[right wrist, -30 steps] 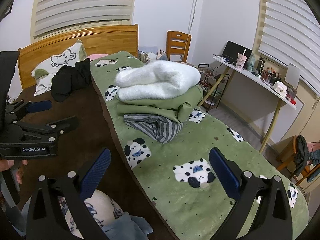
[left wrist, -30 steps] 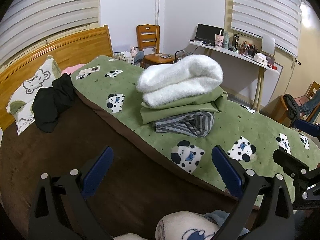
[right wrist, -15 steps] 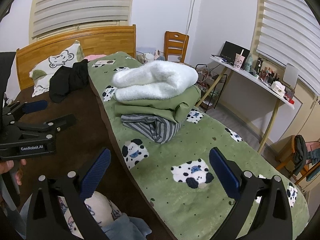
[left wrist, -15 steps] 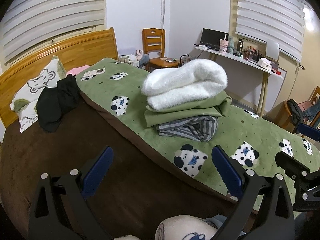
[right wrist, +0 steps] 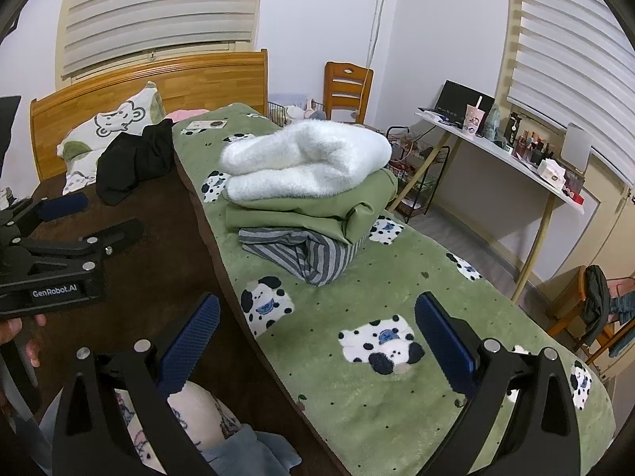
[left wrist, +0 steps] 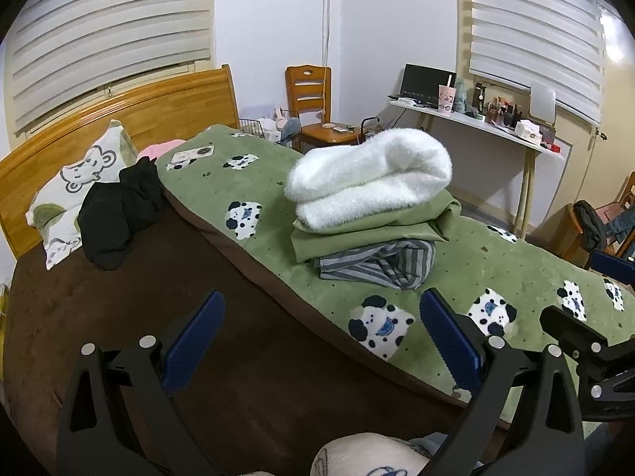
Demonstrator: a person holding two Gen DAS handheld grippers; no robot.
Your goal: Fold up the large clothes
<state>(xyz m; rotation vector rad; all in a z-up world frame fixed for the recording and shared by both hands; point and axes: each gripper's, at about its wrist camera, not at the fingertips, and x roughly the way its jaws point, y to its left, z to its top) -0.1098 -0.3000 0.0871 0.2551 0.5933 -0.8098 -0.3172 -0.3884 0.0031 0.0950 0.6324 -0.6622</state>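
Observation:
A stack of folded clothes sits on the green cow-print blanket (left wrist: 496,269): a fluffy white garment (left wrist: 369,174) on top, a green one (left wrist: 369,230) under it, a grey striped one (left wrist: 381,265) at the bottom. The stack also shows in the right wrist view (right wrist: 309,194). A crumpled black garment (left wrist: 119,214) lies by the pillow, also seen in the right wrist view (right wrist: 135,162). My left gripper (left wrist: 321,341) is open and empty, held above the brown bedspread, short of the stack. My right gripper (right wrist: 317,341) is open and empty over the blanket's near edge.
A wooden headboard (left wrist: 119,119) and a bear-print pillow (left wrist: 79,182) stand at the back left. A wooden chair (left wrist: 313,107) and a white desk (left wrist: 476,127) with clutter stand beyond the bed. The person's knee (right wrist: 198,412) is below the right gripper.
Both grippers have risen and pulled back slightly from the stack, so the view sits higher. Both stay open and empty. The clothes have not moved.

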